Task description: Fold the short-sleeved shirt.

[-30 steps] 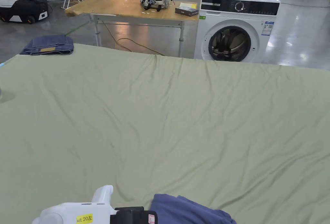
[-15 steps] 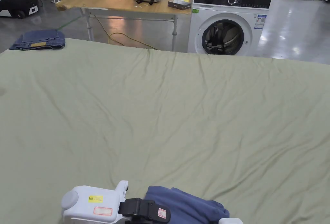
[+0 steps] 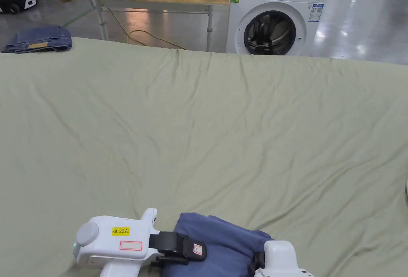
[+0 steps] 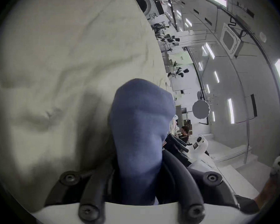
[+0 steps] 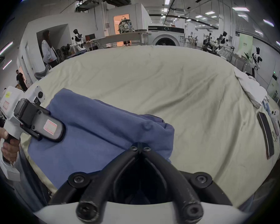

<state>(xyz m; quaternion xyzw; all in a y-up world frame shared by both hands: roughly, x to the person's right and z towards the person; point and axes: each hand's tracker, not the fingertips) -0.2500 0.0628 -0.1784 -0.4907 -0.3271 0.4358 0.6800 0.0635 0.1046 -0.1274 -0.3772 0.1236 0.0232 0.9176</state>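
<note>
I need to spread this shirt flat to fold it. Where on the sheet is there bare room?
The sheet is bare between the blue shirt at the near edge and the folded jeans at the far left corner. The right edge is crowded: white clothes, small items.

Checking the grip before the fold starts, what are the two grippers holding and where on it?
Both hold the blue shirt, bunched on the green sheet. The left gripper pinches a fold at its left end; the right gripper is shut on its near right edge.

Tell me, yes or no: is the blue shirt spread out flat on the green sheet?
No, the blue shirt lies bunched in a heap at the near edge of the green sheet.
</note>
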